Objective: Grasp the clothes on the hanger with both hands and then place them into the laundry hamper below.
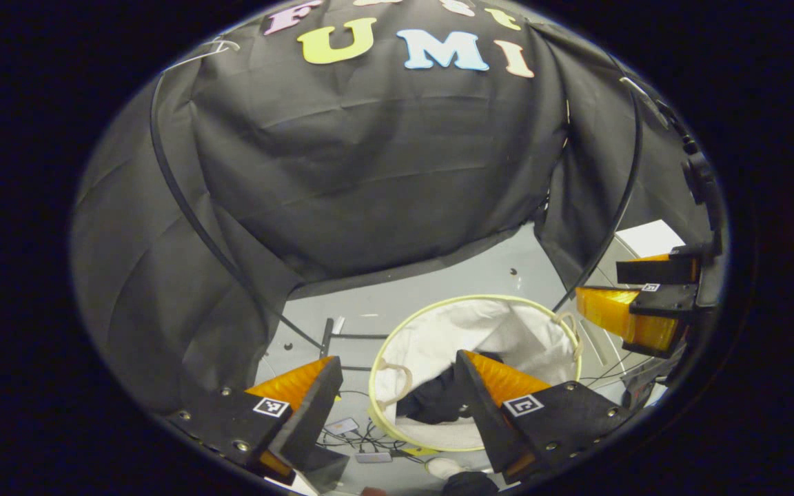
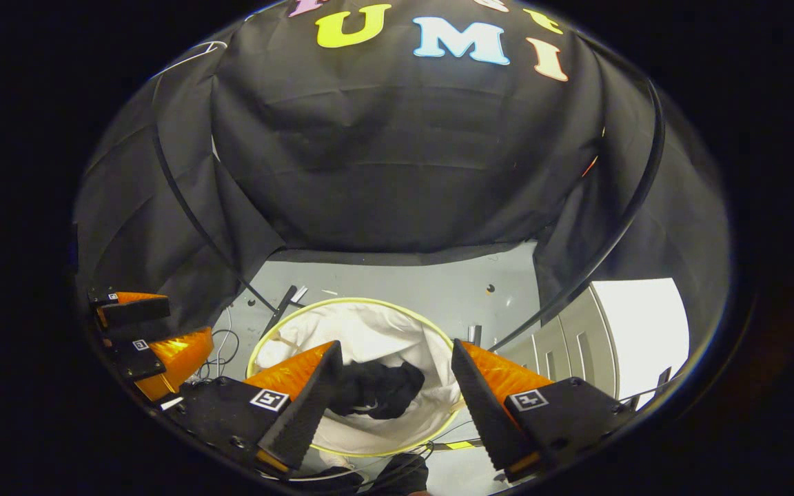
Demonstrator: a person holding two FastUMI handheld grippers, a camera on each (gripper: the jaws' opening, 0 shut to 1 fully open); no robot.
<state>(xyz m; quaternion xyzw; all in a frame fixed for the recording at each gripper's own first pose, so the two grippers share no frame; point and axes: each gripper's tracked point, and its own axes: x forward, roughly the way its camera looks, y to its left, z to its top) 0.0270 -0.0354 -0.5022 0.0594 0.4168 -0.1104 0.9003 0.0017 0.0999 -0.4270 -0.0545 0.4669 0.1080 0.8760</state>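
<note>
Your left gripper (image 1: 397,365) sits nearest in the left gripper view, fingers spread wide w/ nothing between them, so it's released. Just past its tips is the laundry hamper (image 1: 397,331), round rim, pale fabric lining, standing on the grey floor (image 1: 438,275). The clothes (image 1: 438,399), a dark bundle, already lie inside at the bottom of the hamper, partly hidden behind your left gripper's right-hand finger. Cables (image 1: 362,434) lie on the floor beside the hamper's near edge. Further off at the right edge of that view you see the right gripper (image 1: 635,300), also spread apart. In the right gripper view your right gripper (image 2: 393,365) is likewise released, fingers wide, holding nothing, hovering above the hamper (image 2: 369,303); the dark clothes (image 2: 376,389) lie crumpled on the lining between the fingertips. The left gripper (image 2: 145,327) shows at far left. Behind everything hangs the black cloth wall (image 2: 397,172).
</note>
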